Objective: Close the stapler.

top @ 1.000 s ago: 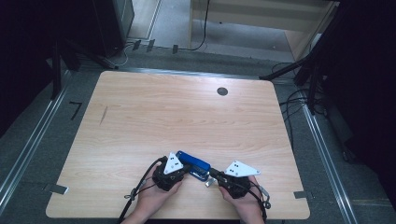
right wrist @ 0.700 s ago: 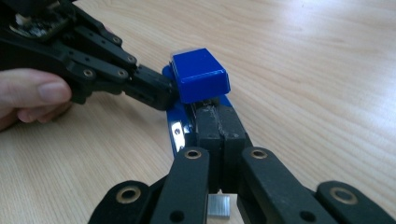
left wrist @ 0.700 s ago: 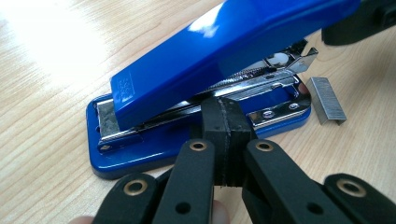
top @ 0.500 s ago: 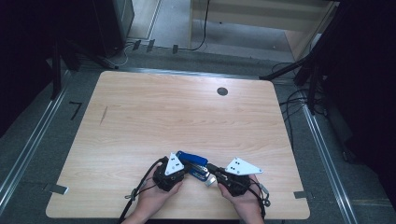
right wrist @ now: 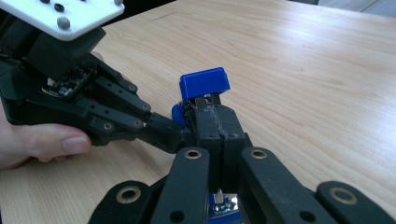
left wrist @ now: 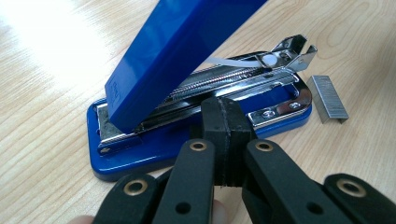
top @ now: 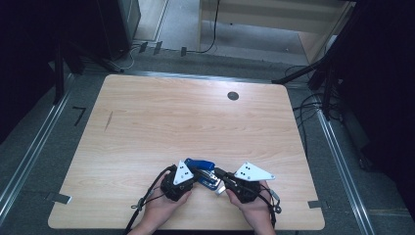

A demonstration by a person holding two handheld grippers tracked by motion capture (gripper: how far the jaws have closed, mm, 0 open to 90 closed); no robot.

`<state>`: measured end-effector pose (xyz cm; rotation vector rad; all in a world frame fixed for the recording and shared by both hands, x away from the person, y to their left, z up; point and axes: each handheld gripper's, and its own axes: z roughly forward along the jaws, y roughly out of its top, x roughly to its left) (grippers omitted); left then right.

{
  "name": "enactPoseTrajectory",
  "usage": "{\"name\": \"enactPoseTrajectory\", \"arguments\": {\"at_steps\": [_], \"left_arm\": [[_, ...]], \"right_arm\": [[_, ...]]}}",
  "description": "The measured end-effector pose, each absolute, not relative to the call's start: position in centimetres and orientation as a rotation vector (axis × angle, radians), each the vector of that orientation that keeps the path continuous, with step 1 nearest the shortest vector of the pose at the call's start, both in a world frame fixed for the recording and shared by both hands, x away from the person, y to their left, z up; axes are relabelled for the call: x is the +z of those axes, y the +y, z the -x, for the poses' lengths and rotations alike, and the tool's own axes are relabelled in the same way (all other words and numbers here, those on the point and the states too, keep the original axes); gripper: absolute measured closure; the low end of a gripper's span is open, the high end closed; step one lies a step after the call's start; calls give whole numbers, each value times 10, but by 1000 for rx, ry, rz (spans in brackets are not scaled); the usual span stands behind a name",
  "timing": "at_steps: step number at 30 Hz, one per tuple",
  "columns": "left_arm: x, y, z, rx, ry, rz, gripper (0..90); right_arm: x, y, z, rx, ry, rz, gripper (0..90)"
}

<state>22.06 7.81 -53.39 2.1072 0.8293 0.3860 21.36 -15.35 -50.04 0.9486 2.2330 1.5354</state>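
Since the earlier frame our right gripper (top: pixel 221 177) has edged nearer the stapler (left wrist: pixel 187 88). We count one opened stapler and one loose staple strip (left wrist: pixel 329 98). Both our left gripper (left wrist: pixel 227 135) and right one are closed, gripping nothing.

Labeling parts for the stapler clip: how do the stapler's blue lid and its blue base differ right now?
The blue lid is swung up at a steep tilt; the blue base lies flat on the table. The lid is plain plastic; the base carries the chrome staple channel. Both are the same blue.
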Motion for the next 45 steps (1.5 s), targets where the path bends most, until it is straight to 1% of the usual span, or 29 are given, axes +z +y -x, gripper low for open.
{"name": "enactPoseTrajectory", "arguments": {"at_steps": [9,45], "left_arm": [[-534,77,-219,420,812,-2118,900],[-534,77,-220,411,811,-2118,900]], "right_arm": [[-492,-147,-218,1547,2227,-909,900],[-473,-119,-236,1574,2222,-840,900]]}}
